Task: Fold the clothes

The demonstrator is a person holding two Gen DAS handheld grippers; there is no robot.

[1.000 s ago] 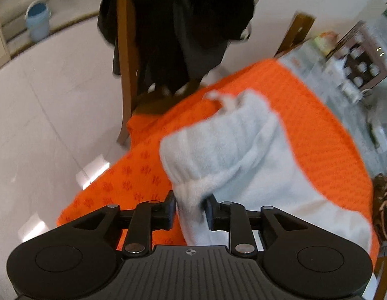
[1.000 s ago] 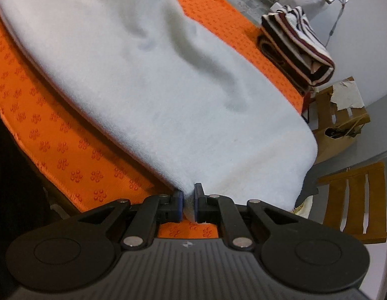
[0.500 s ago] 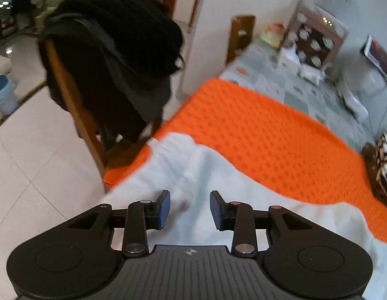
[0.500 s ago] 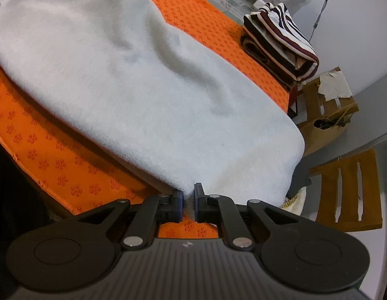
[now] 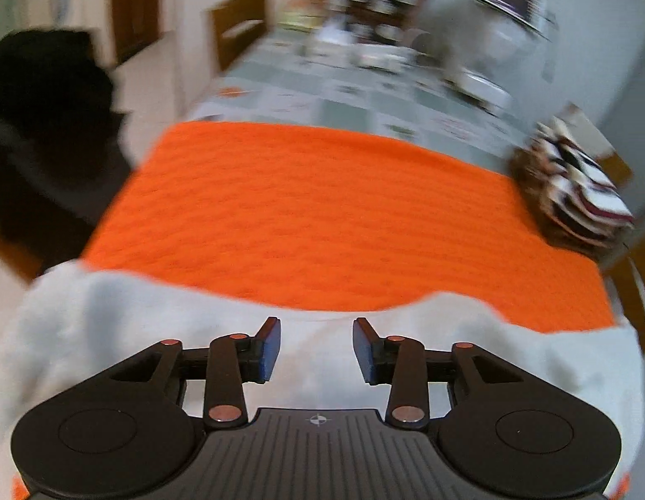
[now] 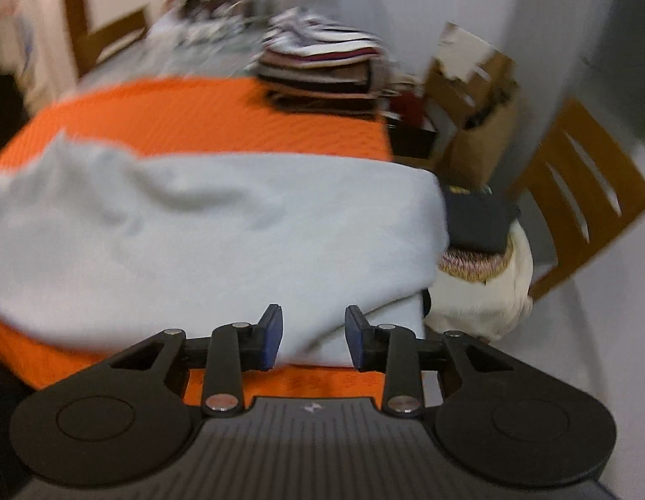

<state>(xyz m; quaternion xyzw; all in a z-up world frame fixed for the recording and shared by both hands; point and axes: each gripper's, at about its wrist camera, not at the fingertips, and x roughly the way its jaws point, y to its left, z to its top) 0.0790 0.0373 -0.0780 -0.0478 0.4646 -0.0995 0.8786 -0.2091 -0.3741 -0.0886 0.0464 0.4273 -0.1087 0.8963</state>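
left gripper (image 5: 316,349): I'm opening its jaws, pads apart, hanging over the white garment (image 5: 114,333), gripping nothing.
right gripper (image 6: 313,336): I'm opening it too, pads clear of the cloth.
white garment: lying along the near edge of the orange mat (image 5: 322,216).
striped pile (image 6: 322,62): sitting at the mat's far right corner.

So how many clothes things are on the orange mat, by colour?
White: 1, the white garment lying along the mat's near edge
Striped: 1, the folded striped pile at the far corner of the orange mat
Total: 2
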